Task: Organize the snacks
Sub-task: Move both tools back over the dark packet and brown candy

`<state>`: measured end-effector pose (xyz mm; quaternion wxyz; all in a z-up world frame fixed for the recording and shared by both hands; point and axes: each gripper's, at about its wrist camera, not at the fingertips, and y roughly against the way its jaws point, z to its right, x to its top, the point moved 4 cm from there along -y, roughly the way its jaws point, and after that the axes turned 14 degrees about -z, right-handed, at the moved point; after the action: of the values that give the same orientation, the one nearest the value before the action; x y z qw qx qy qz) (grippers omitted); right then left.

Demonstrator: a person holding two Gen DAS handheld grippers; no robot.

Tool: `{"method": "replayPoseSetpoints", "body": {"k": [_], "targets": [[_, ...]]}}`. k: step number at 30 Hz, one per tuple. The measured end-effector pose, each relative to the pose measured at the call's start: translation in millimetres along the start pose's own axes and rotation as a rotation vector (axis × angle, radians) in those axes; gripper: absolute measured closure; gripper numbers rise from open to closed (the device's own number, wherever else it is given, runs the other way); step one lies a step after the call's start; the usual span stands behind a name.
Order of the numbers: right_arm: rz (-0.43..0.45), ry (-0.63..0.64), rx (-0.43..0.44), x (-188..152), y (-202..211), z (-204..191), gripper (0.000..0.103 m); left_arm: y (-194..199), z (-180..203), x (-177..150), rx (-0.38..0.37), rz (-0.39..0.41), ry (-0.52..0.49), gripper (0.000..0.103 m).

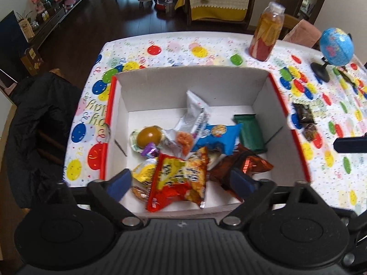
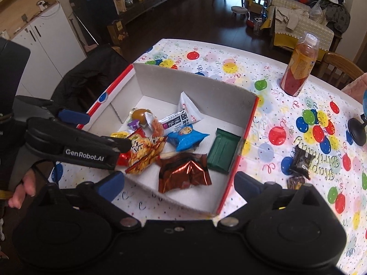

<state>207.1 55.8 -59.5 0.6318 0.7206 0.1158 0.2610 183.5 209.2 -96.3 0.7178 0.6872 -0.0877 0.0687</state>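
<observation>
A: We are looking down on a white cardboard box (image 1: pixel 190 87) sitting on the balloon-print tabletop (image 1: pixel 174 48), and most of the snacks are lying inside it.

B: Our left tool (image 1: pixel 181 181) is hovering over the near edge of the box with its blue pads spread wide, and we are seeing nothing pinched between them. The red and yellow snack bag (image 1: pixel 176 178) is lying under that gap, resting on the box floor.

A: From the right wrist we are seeing the same left tool (image 2: pixel 96 133) reaching in over the near left side of the box (image 2: pixel 195 87), just above that bag (image 2: pixel 144 151).

B: Our right tool (image 2: pixel 179 183) is also standing wide open, holding nothing, above the near wall of the box. Beyond it, a shiny copper-brown packet (image 2: pixel 183 171) is lying near the front, a dark green bar (image 2: pixel 223 151) is lying along the right wall, and a blue cookie pack (image 2: pixel 185 137) is sitting in the middle.

A: Two small dark wrapped snacks (image 2: pixel 299 167) are lying outside the box on the tabletop to its right, one just nearer than the other.

B: Farther right, a bottle (image 2: pixel 300 68) with a red and yellow label is standing upright at the far side, and in the left wrist view a small blue globe (image 1: pixel 336 45) is standing on a black base.
</observation>
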Motion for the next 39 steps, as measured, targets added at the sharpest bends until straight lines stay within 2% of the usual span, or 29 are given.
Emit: {"method": "replayPoseSetpoints", "body": {"k": [4, 8, 17, 22, 27, 31, 39], "targets": [[0.017, -0.003, 0.026, -16.7, 10.4, 13.4, 0.0, 7.7, 18.0, -3.8, -0.024, 0.02, 0.008, 0.004], [0.041, -0.001, -0.003, -33.3, 22.5, 38.9, 0.0, 15.5, 44.5, -4.0, -0.031, 0.04, -0.006, 0.004], [0.071, -0.061, -0.095, -59.5, 39.5, 130.5, 0.002, 11.8, 127.0, 6.1, -0.042, 0.049, -0.05, 0.004], [0.057, -0.112, -0.102, -68.2, 36.1, 179.3, 0.003, 2.3, 176.5, 17.5, -0.014, 0.059, -0.063, 0.004], [0.043, -0.198, -0.112, -69.1, 28.9, 228.8, 0.005, -12.7, 224.1, 29.7, 0.017, 0.071, -0.071, 0.004], [0.036, -0.287, -0.084, -61.2, 20.0, 266.6, 0.007, -27.6, 251.8, 36.6, 0.052, 0.075, -0.066, 0.004], [-0.006, -0.318, -0.033, -23.0, -21.2, 292.8, 0.01, -67.2, 265.0, 57.6, 0.069, 0.026, 0.031, 0.005]]}}
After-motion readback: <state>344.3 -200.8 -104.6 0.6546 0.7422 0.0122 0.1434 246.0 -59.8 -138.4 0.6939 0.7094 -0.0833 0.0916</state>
